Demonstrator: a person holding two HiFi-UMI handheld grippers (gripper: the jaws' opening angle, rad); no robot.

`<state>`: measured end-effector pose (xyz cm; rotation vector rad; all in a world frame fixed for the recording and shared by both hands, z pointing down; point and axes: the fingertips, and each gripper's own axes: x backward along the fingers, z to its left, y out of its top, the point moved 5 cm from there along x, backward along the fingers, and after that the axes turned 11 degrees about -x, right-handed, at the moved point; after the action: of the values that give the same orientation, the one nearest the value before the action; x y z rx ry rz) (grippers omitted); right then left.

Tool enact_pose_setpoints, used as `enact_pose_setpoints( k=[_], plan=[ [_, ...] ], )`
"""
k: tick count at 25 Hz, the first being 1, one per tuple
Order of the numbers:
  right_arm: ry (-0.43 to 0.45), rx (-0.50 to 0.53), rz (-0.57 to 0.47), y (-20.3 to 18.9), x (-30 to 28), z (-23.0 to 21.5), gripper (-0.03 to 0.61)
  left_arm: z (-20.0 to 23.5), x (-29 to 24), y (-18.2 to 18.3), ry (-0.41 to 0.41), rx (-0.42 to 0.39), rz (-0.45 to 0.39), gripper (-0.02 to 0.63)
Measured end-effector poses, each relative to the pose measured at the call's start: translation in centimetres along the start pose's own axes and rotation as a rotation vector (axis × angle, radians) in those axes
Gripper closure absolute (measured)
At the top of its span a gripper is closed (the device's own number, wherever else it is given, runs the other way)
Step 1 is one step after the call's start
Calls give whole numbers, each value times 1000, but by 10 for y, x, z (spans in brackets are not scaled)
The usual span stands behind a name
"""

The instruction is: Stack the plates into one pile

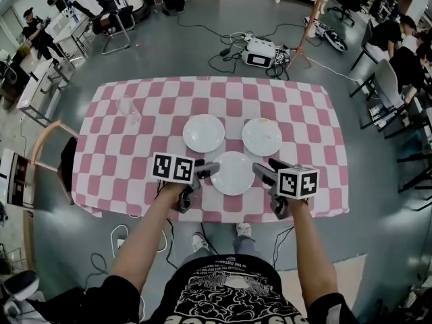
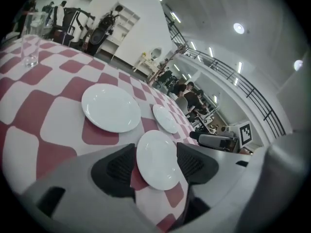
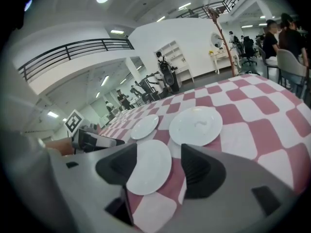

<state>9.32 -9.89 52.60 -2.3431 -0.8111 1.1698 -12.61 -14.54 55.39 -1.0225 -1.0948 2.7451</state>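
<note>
Three white plates lie apart on the pink-and-white checked table (image 1: 108,113). The near plate (image 1: 232,173) sits by the front edge, with a back-left plate (image 1: 204,133) and a back-right plate (image 1: 262,136) behind it. My left gripper (image 1: 206,171) hovers at the near plate's left rim and my right gripper (image 1: 264,171) at its right rim. Both are open and hold nothing. In the left gripper view the near plate (image 2: 156,159) shows between the spread jaws of the left gripper (image 2: 155,152). In the right gripper view the same plate (image 3: 148,166) shows between the jaws of the right gripper (image 3: 159,152).
A clear drinking glass (image 1: 128,108) stands at the table's far left corner area, also in the left gripper view as the glass (image 2: 30,45). A wooden chair (image 1: 47,147) stands at the table's left. Cables and a box (image 1: 260,52) lie on the floor beyond.
</note>
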Motion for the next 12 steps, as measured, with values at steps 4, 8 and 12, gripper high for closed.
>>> enact_pose_setpoints(
  k=[4,8,12],
  plan=[
    [28,-55,69,-13,-10,-7,291,4,-9,-9,-55,99,52,336],
    [53,-113,138,-26,-18,-12,296,9,-11,-17,-77,179,66,336],
    [78,-182,194,-35,-24,-15,296,11,-15,-22,-94,198,105,336]
  ],
)
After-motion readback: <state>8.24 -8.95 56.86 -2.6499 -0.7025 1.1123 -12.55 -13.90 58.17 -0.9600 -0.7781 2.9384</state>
